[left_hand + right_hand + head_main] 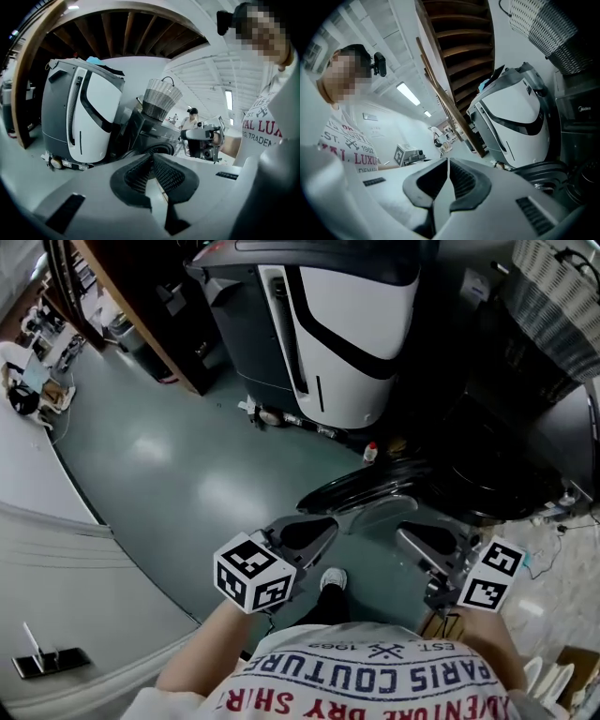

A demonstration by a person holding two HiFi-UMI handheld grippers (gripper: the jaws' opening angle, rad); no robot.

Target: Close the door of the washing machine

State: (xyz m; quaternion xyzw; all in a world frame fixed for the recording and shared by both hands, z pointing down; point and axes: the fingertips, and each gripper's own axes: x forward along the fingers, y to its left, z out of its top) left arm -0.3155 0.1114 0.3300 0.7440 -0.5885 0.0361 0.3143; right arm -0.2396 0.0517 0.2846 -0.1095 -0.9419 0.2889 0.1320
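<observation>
The open floor (169, 465) lay wide to our left, bare green up to a slanted wooden edge (141, 315) at the far side. Ahead stood a tall white and grey machine (347, 334), and a small red-capped bottle (370, 454) sat on the floor near its foot. To the right of it was the dark washing machine (506, 456). Its round door (375, 486) hung open, swung out low toward us, and its rim took up most of the room between that front and our two tools.

The left hand-held gripper (330, 523) hovered just short of the door's near edge with its jaws together and nothing between them. The right hand-held gripper (401, 534) was beside it, close to the door but apart from it, jaws likewise together and empty.

A wicker basket (553, 277) stood on top of the washing machine. We could not see into it, and the drum behind the door showed only dark.
</observation>
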